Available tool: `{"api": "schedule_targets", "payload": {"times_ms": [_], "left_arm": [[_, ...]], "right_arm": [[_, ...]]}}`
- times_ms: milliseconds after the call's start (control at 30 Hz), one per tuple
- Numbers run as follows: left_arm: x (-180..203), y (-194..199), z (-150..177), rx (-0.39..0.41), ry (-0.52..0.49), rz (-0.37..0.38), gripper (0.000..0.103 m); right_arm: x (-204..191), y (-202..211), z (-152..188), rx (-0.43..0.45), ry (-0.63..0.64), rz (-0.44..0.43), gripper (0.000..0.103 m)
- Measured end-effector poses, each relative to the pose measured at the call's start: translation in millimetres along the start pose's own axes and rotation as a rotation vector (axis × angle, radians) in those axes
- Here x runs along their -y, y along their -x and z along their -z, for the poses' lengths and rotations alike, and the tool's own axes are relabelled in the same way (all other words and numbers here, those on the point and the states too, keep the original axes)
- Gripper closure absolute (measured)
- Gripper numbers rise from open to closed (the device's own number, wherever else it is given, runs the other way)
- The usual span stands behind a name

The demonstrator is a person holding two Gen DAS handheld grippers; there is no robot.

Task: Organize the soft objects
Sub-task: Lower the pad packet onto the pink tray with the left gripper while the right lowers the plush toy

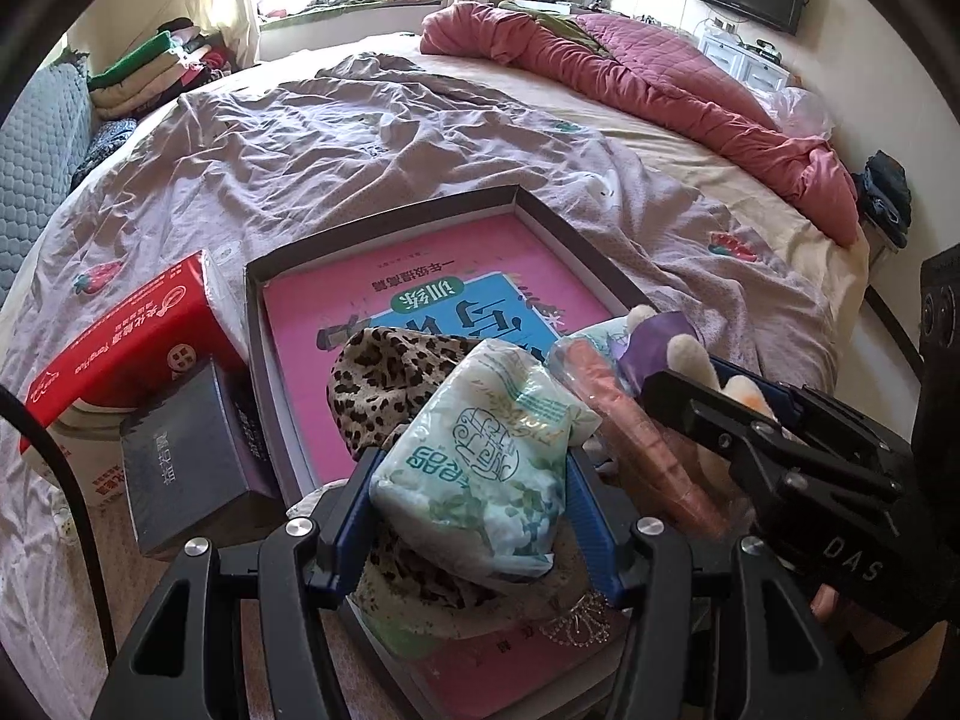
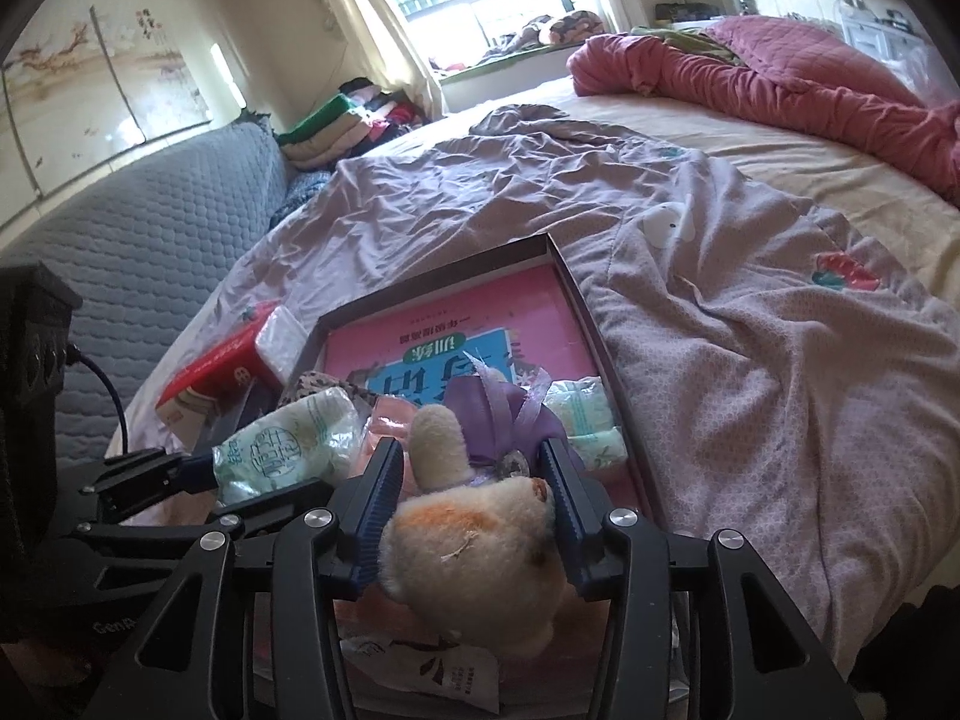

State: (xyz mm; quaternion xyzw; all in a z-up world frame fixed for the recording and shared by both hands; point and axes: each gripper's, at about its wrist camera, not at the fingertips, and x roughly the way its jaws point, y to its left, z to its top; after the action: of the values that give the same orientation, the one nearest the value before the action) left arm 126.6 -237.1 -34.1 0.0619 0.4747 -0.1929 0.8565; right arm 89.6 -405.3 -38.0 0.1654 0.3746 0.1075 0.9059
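Your left tongs (image 1: 474, 516) clamp a green-printed tissue pack (image 1: 480, 462), and your right tongs (image 2: 471, 516) hold a plush toy (image 2: 474, 546) between their pads. Both hang over the shallow box (image 1: 540, 210) on the bed (image 1: 690, 180), directly beneath and ahead of them, the plush on the right.

two tissue packs (image 2: 288, 438), one plush toy (image 2: 474, 546), one tray (image 1: 384, 222), two boxes (image 1: 126, 336)

Your left gripper (image 1: 471, 480) clamps a green-printed tissue pack (image 1: 480, 456) between its blue pads, above a leopard-print cloth (image 1: 384, 378) in the shallow box (image 1: 384, 222); red carton (image 1: 126, 342) lies to its left.
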Motion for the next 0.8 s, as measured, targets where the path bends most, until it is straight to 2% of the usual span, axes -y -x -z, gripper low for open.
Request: {"api": "schedule_targets", "payload": {"times_ms": [533, 800], "left_arm": [[-0.6, 1.8, -0.9, 0.013, 0.002, -0.005, 0.045], [2.2, 0.2, -1.8, 0.006, -0.003, 0.003, 0.045]], "right_arm": [[-4.7, 4.4, -1.7, 0.01, -0.009, -0.027, 0.052], [-4.6, 9.5, -4.3, 0.025, -0.013, -0.012, 0.046]]}}
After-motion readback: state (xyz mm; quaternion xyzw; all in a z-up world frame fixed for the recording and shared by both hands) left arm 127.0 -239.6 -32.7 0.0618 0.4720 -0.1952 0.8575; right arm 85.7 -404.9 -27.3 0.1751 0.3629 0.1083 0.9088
